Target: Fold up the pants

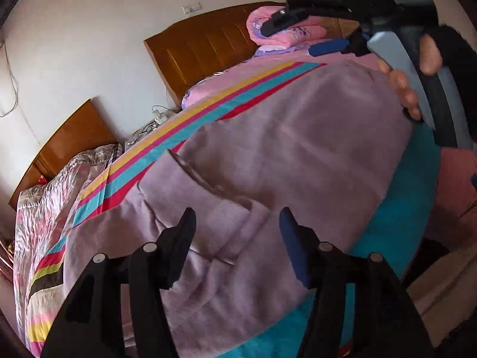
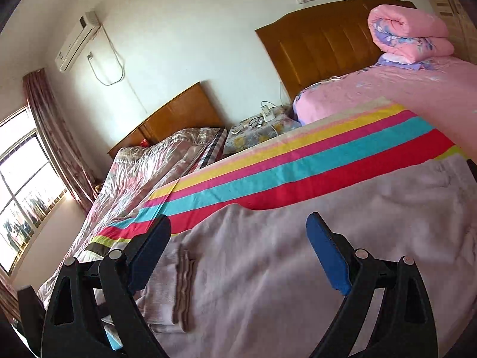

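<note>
Mauve fleece pants [image 1: 283, 149] lie spread on a striped blanket [image 1: 208, 110] on the bed. In the left wrist view my left gripper [image 1: 238, 223] is open just above the pants, over a fold near a pocket. My right gripper [image 1: 313, 32] shows at the top right, held in a hand over the far end of the pants, open. In the right wrist view the right gripper [image 2: 238, 232] is open above the pants [image 2: 298, 253], with the ribbed cuffs [image 2: 179, 292] stacked at the lower left.
A rolled pink quilt [image 2: 408, 32] sits by the wooden headboard [image 2: 322, 44]. A second bed [image 2: 149, 173] stands to the left, with a bedside table [image 2: 259, 128] holding cables between them. A window [image 2: 21, 185] is at far left.
</note>
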The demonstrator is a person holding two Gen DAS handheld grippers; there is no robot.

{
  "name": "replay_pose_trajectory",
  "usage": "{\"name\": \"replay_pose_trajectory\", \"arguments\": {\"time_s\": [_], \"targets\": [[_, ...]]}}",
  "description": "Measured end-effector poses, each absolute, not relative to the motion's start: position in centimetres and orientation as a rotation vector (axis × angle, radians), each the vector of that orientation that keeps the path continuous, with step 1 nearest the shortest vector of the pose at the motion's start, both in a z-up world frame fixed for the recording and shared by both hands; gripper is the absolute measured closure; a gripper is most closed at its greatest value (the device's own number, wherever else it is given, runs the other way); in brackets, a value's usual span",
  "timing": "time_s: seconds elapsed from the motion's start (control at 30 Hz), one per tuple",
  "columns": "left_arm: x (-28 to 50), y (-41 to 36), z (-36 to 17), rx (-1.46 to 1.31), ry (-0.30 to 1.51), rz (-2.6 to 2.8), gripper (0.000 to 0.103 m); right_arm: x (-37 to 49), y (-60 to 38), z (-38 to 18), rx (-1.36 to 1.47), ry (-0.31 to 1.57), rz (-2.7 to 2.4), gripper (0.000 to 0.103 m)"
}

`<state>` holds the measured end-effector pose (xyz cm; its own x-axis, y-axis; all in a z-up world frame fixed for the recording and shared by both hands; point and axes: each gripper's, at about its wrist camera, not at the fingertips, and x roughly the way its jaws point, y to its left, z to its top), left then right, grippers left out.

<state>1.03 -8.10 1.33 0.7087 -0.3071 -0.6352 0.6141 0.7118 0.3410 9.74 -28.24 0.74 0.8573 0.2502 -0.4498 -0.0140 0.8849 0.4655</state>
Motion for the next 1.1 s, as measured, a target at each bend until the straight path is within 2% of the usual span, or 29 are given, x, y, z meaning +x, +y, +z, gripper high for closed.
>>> {"name": "replay_pose_trajectory", "arguments": {"time_s": [0.17,0.23,0.33,0.43,0.63,0.83,0.9,0.97,1.1], "targets": [[0.0,-1.7,4.1,0.337,0.517,-0.509,0.012,8.7,-26.9,-0.6,0.419,0.601,0.258,0.014],[0.8,3.0,4.9,0.206,0.511,-0.392,0.008,8.3,-24.2,-1.1,0.375,0.634,0.344,0.018],[2.6,9.0,4.5,0.106,0.572,-0.204,0.009,8.2,-19.2,-2.2,0.359,0.706,0.531,0.03],[2.5,11.6,3.0,0.109,0.623,-0.175,0.009,8.2,-14.4,-4.0,0.319,0.829,0.657,0.043],[1.9,13.5,0.0,0.059,0.69,-0.172,0.008,9.2,-11.4,-6.9,0.357,0.953,0.652,0.046],[2.0,14.1,-0.6,0.045,0.684,-0.183,0.007,11.3,-11.4,-6.7,0.437,0.964,0.625,0.049],[1.9,14.2,-0.6,0.044,0.681,-0.182,0.007,12.3,-10.9,-6.7,0.431,0.973,0.619,0.057],[1.7,14.2,-0.4,0.052,0.679,-0.176,0.007,12.8,-10.4,-6.5,0.401,0.967,0.603,0.093],[1.2,13.8,0.3,0.09,0.656,-0.165,0.004,10.9,-10.7,-3.3,0.36,0.867,0.616,0.094]]}}
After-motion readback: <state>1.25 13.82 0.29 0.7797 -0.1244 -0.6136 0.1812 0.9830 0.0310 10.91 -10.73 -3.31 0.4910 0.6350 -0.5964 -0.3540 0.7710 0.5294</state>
